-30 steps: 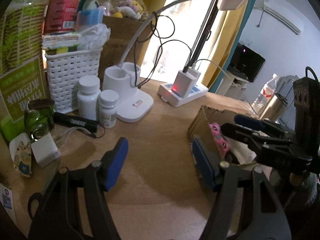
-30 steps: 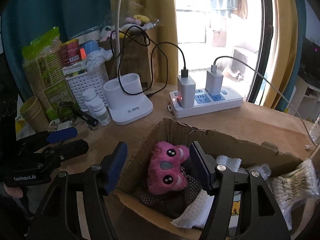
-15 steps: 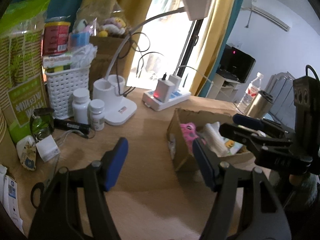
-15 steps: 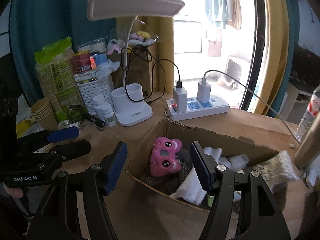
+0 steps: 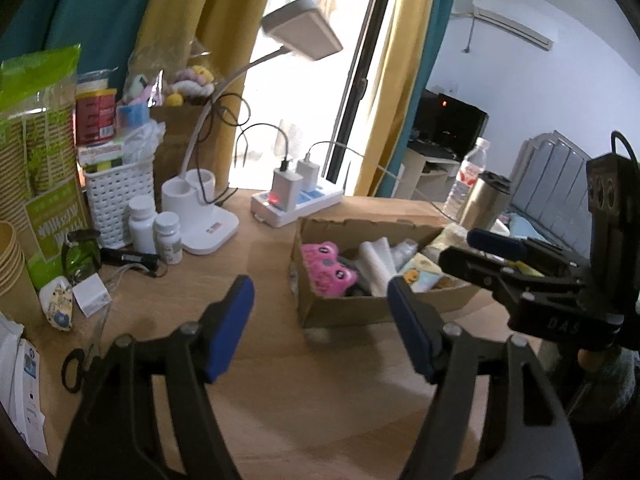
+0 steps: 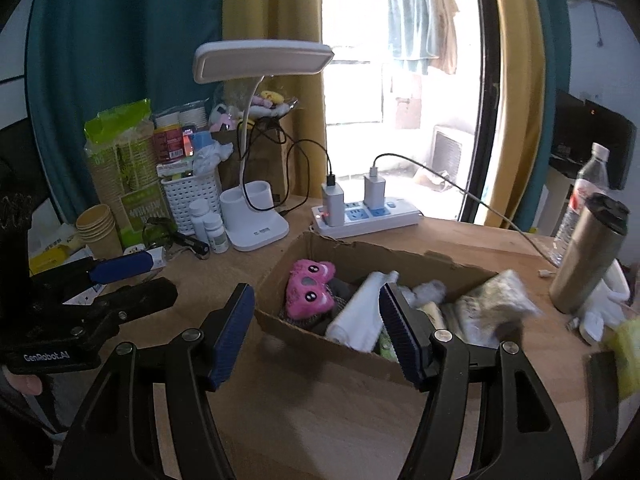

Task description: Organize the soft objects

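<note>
A pink plush toy [image 6: 310,288] is seen lying inside the cardboard box [image 6: 320,342] on the surface [image 6: 320,420]. The left claw [image 5: 320,328], its jaws opening with nothing between them, and the released, empty right claw [image 6: 316,330] are both held apart from it, short of the box.

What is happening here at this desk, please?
A person holds a hand-held gripper in each hand above a wooden desk. The left hand-held gripper is opening, the right hand-held gripper is open; neither holds anything. A pink plush toy and white cloths lie in the cardboard box.
</note>
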